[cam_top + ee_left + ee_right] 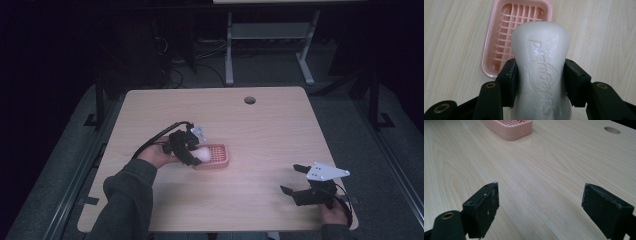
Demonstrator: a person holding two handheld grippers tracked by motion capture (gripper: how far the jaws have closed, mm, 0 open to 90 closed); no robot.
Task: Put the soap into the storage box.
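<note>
Your left tool point(540, 82) has its jaws clamped on the narrow waist of a white, glossy, hourglass-shaped bar of soap point(541, 72), held above the near end of a pink plastic soap dish with a slotted grid floor point(489, 47). In the high view the bar point(203, 153) sits at the dish's point(222, 161) left edge, just over it rather than in it.

The wet-looking sheen on the soap suggests it could slide out of the pads if you tilt the tool or ease the grip too early. Because the bar hangs over the rim rather than the middle, letting go here could land it half on the rim, tipping the light dish or sending the soap skidding across the pale wooden tabletop point(260, 130).

Your right tool point(540, 210) rests well apart near the tabletop's right front corner, jaws spread wide with nothing between them.

The soap's near end is cut off at the bottom of the left gripper view, and the bar hides much of the dish's floor. How high the soap hangs above the dish is hard to judge.
</note>
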